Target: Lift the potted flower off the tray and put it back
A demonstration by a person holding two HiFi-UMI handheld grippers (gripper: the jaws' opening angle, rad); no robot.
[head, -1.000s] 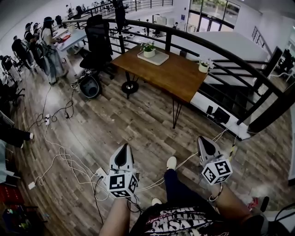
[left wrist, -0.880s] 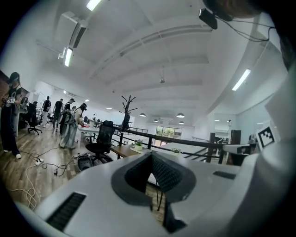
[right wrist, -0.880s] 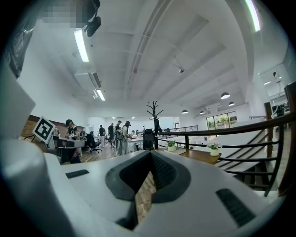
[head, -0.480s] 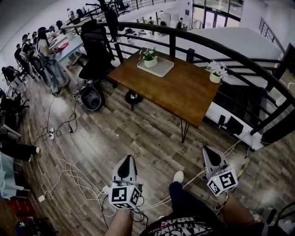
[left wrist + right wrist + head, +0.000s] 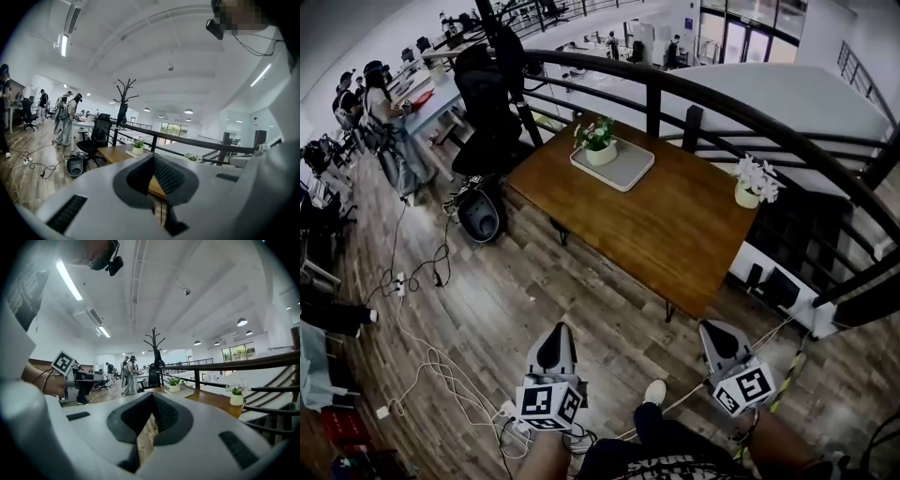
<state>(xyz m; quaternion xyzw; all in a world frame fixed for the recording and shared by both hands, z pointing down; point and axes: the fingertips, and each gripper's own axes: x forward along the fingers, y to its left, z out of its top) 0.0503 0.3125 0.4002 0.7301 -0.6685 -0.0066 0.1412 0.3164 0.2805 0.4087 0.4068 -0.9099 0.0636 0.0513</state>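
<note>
Brown wood-plank floor [image 5: 534, 272] is covering an open office mezzanine. A black curved metal railing [image 5: 741, 112] is bounding its far side. A rectangular brown wooden surface [image 5: 675, 225] on thin dark legs is standing against that railing.

A flat grey rectangular tray [image 5: 630, 169] is lying at the surface's far left corner. The green potted flower in a round white pot [image 5: 598, 145] is sitting upright on the tray's left end. A second white pot of white flowers [image 5: 756, 185] is standing at the surface's right edge, well apart from the tray.

Left of the surface, a black office chair [image 5: 487, 94] and a dark round canister [image 5: 478, 214] are standing on the floor. Loose white cables [image 5: 422, 328] are trailing across the planks toward the left tool [image 5: 553, 330]. People [image 5: 380, 112] are standing at desks further left.

The left tool and the right tool [image 5: 711, 328] are pointing at the surface from well short of it, with floor lying between. Both tools are showing jaws pressed together, gripping nothing.
</note>
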